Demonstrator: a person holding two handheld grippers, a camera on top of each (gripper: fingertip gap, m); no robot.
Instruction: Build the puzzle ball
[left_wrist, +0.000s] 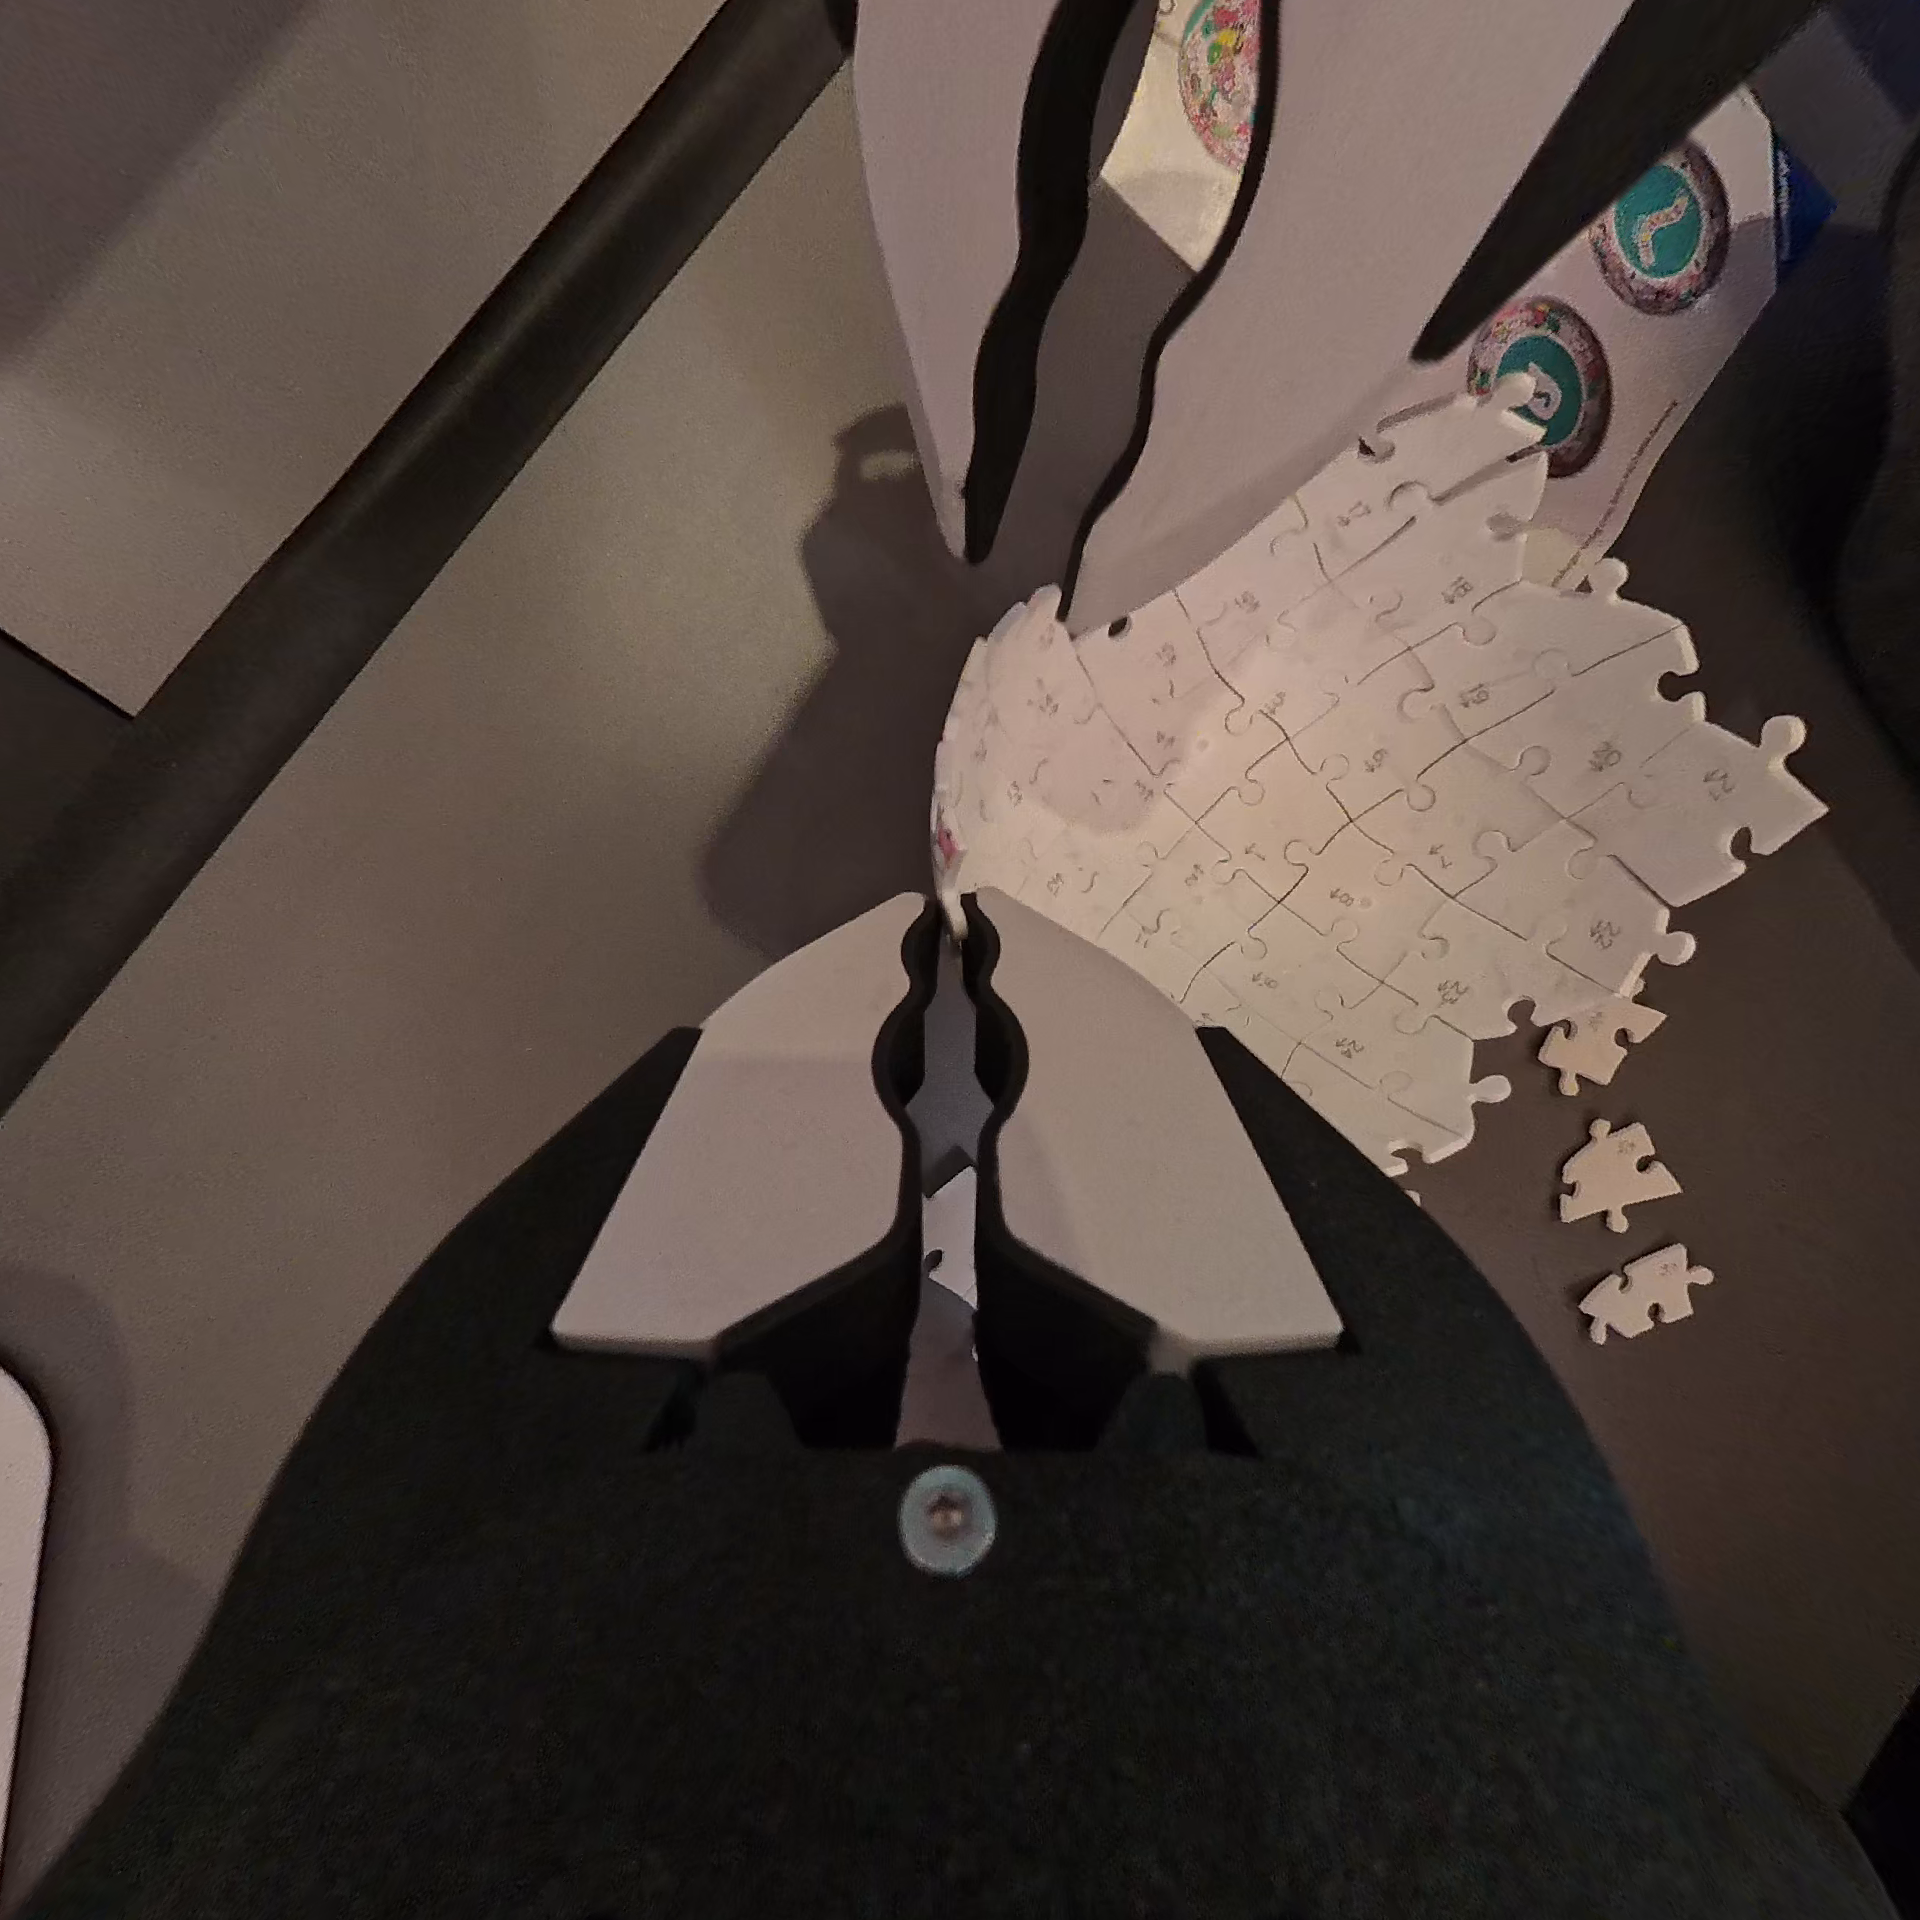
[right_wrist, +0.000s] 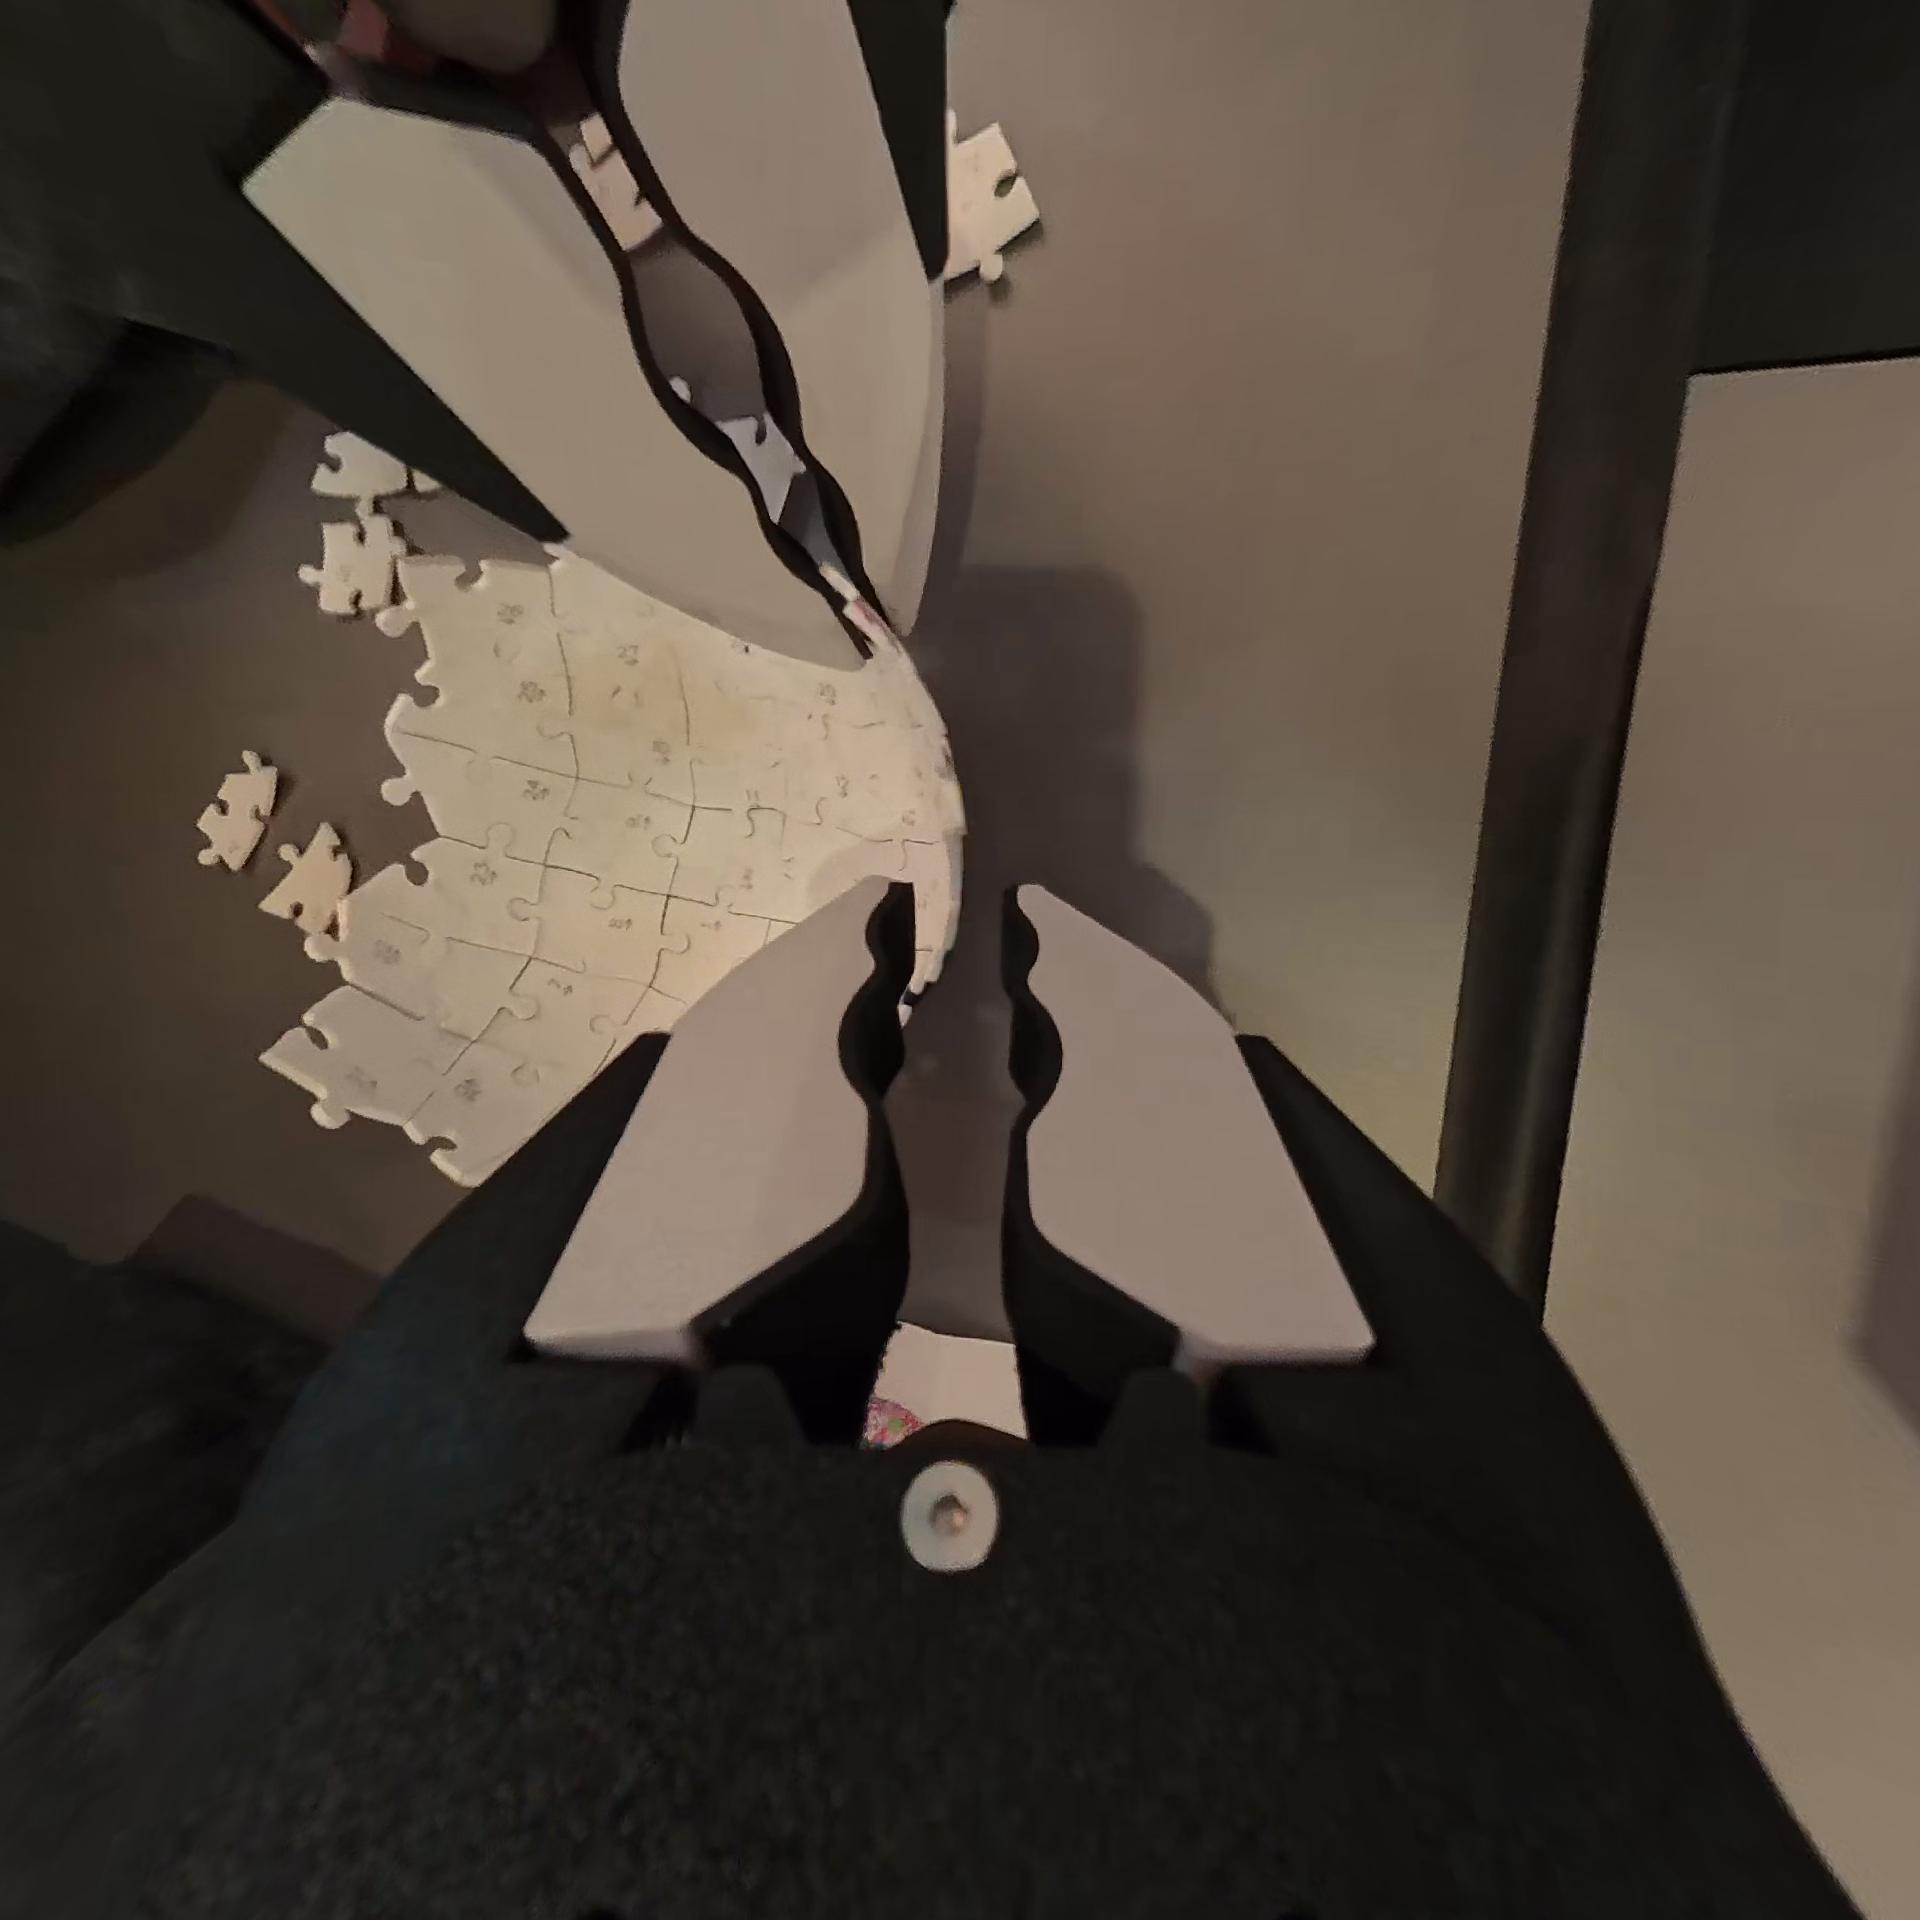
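The curved puzzle shell (left_wrist: 1351, 831), inner face up on the counter (left_wrist: 468, 831), is pinched at its raised rim by the left gripper (left_wrist: 951, 920). The right gripper (right_wrist: 961, 899), jaws apart, is straddling the same rim just beside it; loose pieces (left_wrist: 1621, 1174) lie at the far edge.

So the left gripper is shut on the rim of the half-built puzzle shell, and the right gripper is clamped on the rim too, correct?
Not quite. The left gripper is shut on the rim of the puzzle shell, but the right gripper is open, its fingers apart around the rim, as the right wrist view shows.
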